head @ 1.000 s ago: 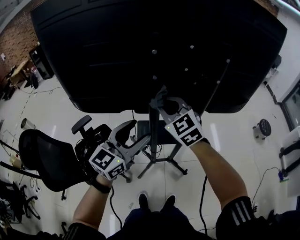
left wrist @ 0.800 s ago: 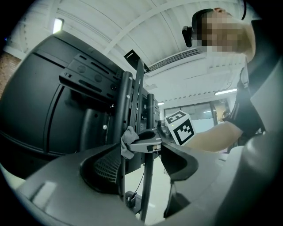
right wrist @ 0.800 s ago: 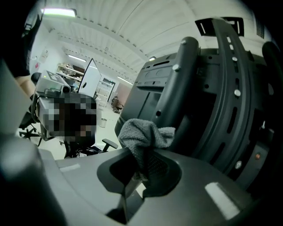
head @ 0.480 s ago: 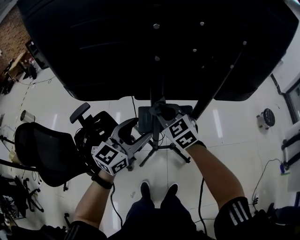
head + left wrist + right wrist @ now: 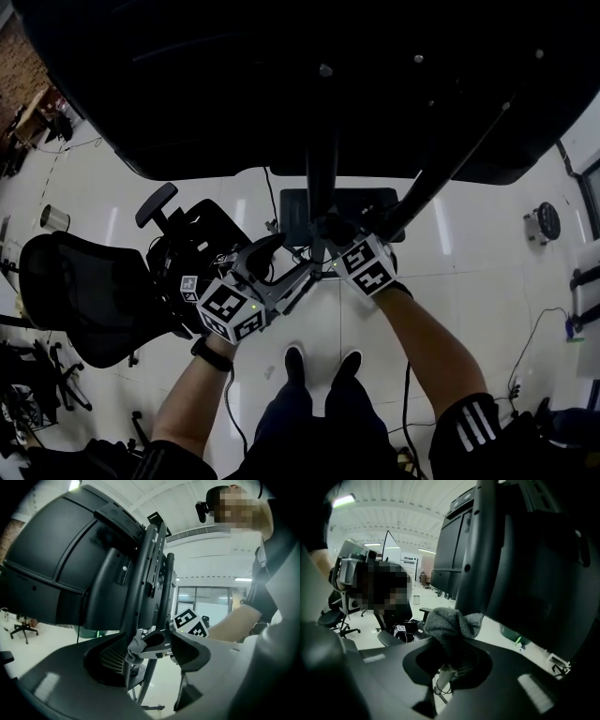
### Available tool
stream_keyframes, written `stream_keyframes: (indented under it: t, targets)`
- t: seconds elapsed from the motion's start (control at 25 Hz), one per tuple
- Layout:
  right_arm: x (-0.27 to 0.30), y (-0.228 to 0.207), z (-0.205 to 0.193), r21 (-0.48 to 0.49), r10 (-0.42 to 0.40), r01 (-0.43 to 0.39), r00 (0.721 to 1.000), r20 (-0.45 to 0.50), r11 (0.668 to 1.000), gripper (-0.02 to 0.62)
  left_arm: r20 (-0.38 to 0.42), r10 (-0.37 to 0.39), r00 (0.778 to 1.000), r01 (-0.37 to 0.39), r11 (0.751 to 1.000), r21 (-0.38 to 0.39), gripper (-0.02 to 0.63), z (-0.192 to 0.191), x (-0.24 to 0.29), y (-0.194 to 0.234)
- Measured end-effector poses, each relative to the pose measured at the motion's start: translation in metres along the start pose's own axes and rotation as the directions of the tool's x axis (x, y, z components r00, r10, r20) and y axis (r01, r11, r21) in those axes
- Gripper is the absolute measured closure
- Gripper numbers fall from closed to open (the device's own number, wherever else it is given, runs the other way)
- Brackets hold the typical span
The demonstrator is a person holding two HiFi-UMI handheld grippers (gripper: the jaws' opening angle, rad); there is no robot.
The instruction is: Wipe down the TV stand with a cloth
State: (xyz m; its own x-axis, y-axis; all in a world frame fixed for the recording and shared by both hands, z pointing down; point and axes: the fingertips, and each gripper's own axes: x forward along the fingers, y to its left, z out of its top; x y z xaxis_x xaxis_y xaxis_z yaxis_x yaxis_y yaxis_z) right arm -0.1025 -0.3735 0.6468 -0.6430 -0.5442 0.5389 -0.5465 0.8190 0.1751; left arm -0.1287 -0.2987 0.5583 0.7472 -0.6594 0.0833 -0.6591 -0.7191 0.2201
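The black TV stand's upright pole (image 5: 322,178) runs down the middle of the head view, under the dark back of the large TV (image 5: 281,84) that fills the top of that view. The right tool (image 5: 333,234) is closed on a grey knitted cloth (image 5: 451,625), whose bunched end sticks out past the jaw tips. In the left gripper view that cloth lies right against the pole, low on its length. From the right gripper view the cloth sits just in front of the stand's dark curved column, with the TV's back panel close on the right. The left tool (image 5: 281,264) points at the same pole from the person's left, near the right tool. Its jaws stand wide apart with nothing gripped, and the pole and the cloth show across the gap between them. A flat dark plate (image 5: 292,211) of the stand lies low behind the pole, above the glossy white floor (image 5: 469,253). A black office chair (image 5: 84,300) stands to the left, well apart from the stand. The person's dark shoes (image 5: 292,361) are on the floor directly below the two tools.
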Motion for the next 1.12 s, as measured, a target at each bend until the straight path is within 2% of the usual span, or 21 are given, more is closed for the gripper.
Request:
stream_keyframes:
  t: [0.36,0.72,1.12]
  targets:
    - [0.060,0.019,-0.095,0.068,0.053,-0.048,0.995,-0.082,0.997,0.565,-0.083,-0.003,0.997,-0.002,0.998,-0.062,0.287,-0.088,0.014,0.020]
    - [0.115,0.043,-0.166,0.173,0.113,-0.086,0.982,-0.152,0.981,0.566,-0.118,-0.007,0.993,-0.004,0.995,-0.096,0.284,-0.146,0.022,0.030]
    - [0.159,0.058,-0.235,0.227,0.132,-0.079,0.964,-0.229,0.971,0.566,-0.159,-0.020,0.987,0.000,0.992,-0.124,0.284,-0.204,0.027,0.037]
